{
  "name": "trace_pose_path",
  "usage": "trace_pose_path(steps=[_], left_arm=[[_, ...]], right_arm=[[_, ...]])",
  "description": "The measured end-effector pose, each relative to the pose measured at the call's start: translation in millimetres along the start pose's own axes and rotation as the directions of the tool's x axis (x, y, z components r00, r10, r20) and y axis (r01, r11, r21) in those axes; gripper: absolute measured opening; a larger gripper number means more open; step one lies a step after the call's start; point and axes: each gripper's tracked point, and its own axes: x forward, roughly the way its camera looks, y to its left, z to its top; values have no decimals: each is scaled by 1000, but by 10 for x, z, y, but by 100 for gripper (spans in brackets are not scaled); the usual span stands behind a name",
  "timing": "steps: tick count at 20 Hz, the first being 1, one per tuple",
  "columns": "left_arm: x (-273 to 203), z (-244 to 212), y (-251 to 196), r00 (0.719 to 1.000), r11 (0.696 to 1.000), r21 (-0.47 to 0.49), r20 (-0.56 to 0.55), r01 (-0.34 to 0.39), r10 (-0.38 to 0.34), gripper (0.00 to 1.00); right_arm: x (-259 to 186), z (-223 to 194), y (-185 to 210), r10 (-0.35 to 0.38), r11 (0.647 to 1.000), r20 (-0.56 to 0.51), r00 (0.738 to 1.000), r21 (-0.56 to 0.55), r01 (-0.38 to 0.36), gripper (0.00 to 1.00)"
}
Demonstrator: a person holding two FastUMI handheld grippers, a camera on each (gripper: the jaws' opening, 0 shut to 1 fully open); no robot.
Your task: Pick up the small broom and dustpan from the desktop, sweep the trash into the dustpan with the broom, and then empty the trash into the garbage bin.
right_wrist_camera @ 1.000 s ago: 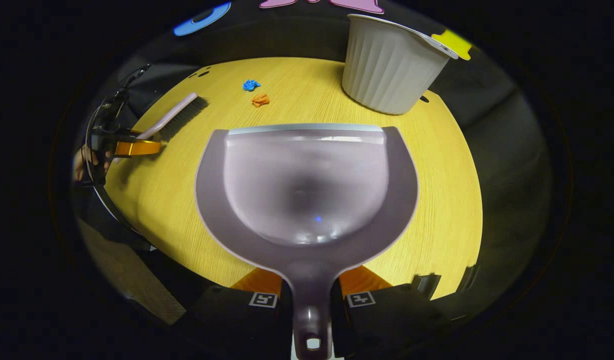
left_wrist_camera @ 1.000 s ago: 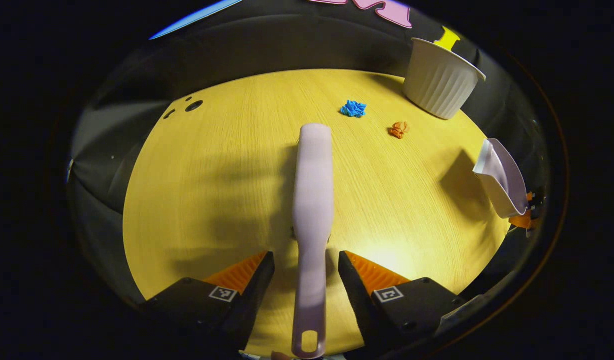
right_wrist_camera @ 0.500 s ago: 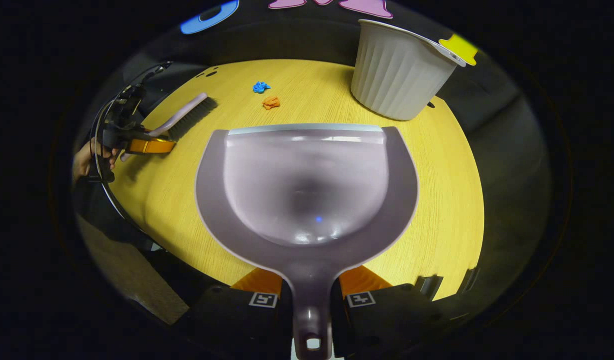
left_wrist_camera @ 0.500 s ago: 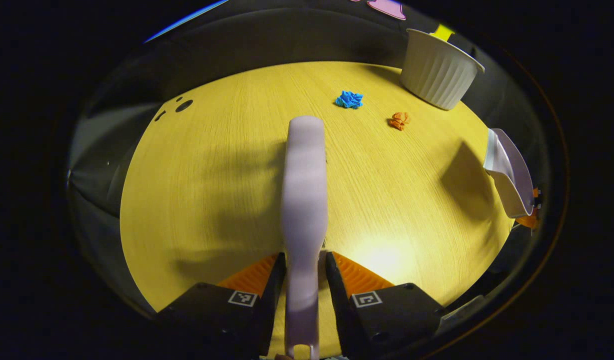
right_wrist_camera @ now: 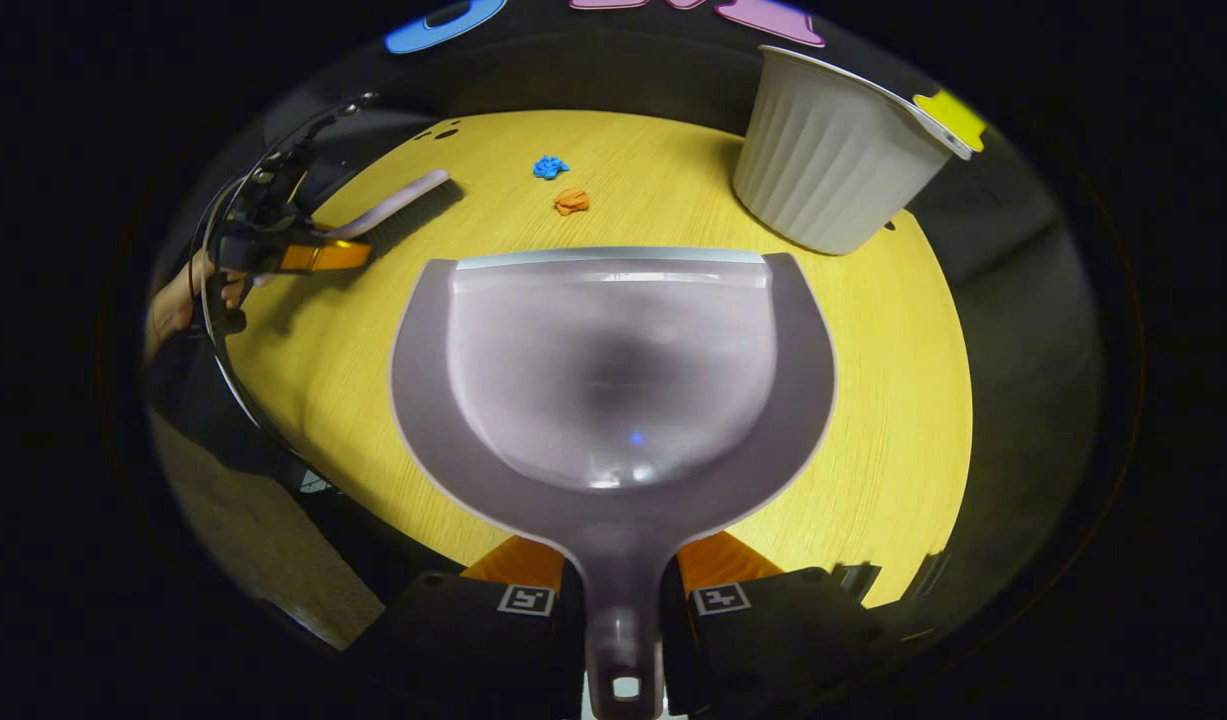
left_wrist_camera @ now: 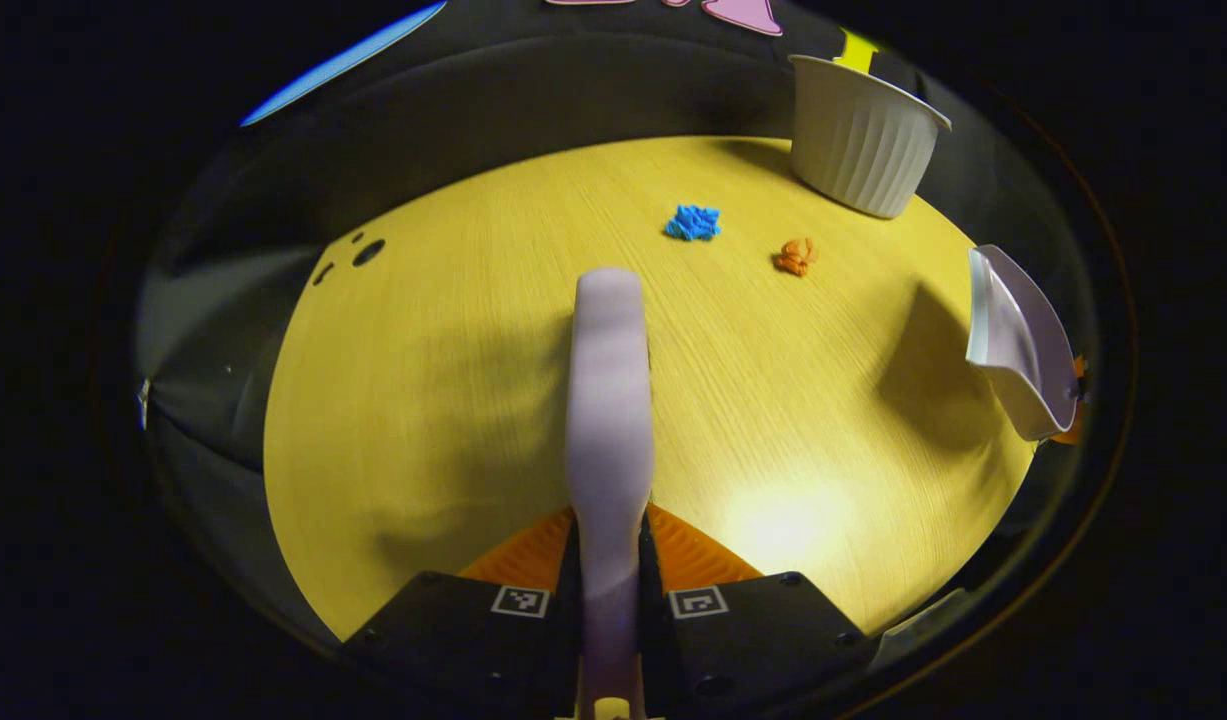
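Both tools gripped; sweeping not yet begun.

Left gripper view: left gripper [left_wrist_camera: 609, 575] closed tight on the pale lilac plastic broom [left_wrist_camera: 607, 400], held above the yellow wooden desktop [left_wrist_camera: 423, 400]; blue paper scrap [left_wrist_camera: 693, 222] and orange paper scrap [left_wrist_camera: 795, 257] lie ahead, near the white ribbed garbage bin [left_wrist_camera: 858, 140]. Right gripper view: right gripper [right_wrist_camera: 621, 590] clamped on the lilac plastic dustpan [right_wrist_camera: 613, 380] handle (pan empty). Next, I judge: lip down beside the scraps, bristles behind.

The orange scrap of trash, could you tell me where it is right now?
The orange scrap lies on the yellow desktop beside the blue scrap, ahead of the dustpan and left of the white bin.
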Motion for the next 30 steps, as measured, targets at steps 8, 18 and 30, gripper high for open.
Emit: trace_pose_path(steps=[8,18,30], left_arm=[[441,877,127,998,999,54,69,0,-4,29],[765,1228,-415,987,960,238,17,149,-157,29],[434,805,-1459,891,826,352,-59,441,-450,29]], right_arm=[[275,291,89,3,995,-92,996,-95,-12,35],[532,384,66,2,995,-163,987,-98,-18,35],[564,409,-47,23,993,-169,985,-109,-42,35]])
